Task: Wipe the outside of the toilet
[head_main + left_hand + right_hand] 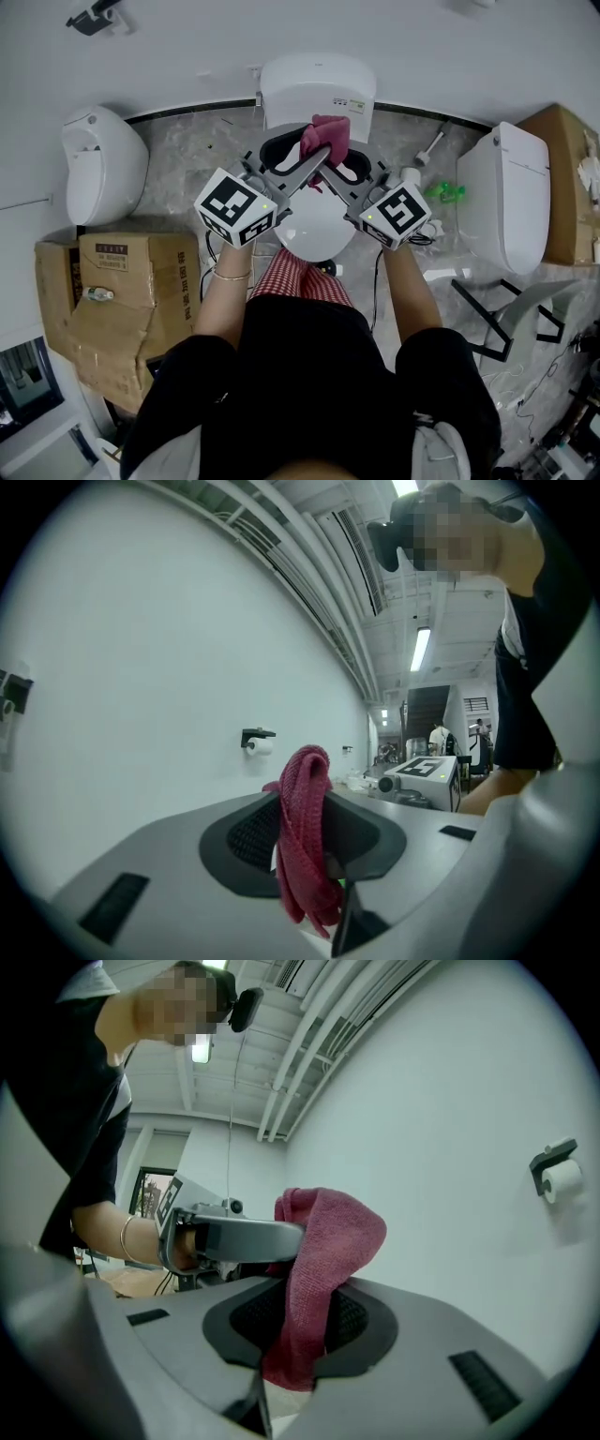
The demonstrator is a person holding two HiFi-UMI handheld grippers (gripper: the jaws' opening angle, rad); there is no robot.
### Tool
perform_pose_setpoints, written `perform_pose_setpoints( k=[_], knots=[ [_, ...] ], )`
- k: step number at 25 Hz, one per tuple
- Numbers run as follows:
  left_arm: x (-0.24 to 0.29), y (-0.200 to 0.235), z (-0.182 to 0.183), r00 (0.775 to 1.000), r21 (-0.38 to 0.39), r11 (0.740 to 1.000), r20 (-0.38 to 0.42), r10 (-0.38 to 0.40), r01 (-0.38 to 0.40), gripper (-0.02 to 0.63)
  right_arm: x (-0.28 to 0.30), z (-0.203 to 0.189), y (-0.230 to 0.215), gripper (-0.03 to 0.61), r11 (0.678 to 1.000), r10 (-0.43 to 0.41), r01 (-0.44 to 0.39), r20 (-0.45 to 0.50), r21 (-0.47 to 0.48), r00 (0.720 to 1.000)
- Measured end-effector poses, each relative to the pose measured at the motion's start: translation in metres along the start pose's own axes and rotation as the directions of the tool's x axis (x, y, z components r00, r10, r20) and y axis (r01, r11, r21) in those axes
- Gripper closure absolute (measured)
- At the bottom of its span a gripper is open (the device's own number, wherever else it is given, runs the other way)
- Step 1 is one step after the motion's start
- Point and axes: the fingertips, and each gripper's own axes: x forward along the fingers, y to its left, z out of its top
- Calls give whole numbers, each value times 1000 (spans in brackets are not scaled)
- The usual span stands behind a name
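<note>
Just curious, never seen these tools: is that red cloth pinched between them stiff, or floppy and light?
Probably floppy: the red cloth folds over and droops where the left gripper and right gripper pinch it. Likely light, being thin, and its woven texture looks grippy rather than slippery.

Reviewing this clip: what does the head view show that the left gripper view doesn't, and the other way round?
Only the head view: the toilet below, other toilets at either side, cardboard boxes on the floor, and the person's legs. Only the left gripper view: a toilet-paper roll on a wall holder, and ceiling lights. Both: the red cloth clamped in the left gripper, and the right gripper beside it.
</note>
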Motion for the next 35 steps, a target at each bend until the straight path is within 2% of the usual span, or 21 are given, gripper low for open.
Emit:
perform_pose_setpoints(
  k=[1,3,8,15,21,27,35],
  knots=[
    [-1,1,-1,1000,7,1000,-9,-2,2,495,3,-1,0,492,1000,1,-1,-12,-11,1000],
    [-2,5,-2,1000,20,1000,-18,3,-2,531,9,-3,-2,492,1000,-1,1,-18,-13,1000],
    [1,23,-4,1000,35,999,-25,14,-13,554,22,-7,-14,491,1000,-28,28,-17,4,999],
    [1,68,-8,1000,32,999,-7,-6,6,560,60,-14,-35,491,996,-86,86,-33,1,996],
    [-4,121,-13,999,25,999,-22,-29,30,561,107,-24,-56,480,990,-134,135,-48,28,990],
    [-21,177,-26,999,15,1000,-40,-10,11,561,161,-39,-68,465,990,-132,135,-72,49,989],
    [-31,222,-45,999,2,1000,-38,14,-14,561,201,-61,-81,453,988,-130,138,-110,71,985]
  ],
)
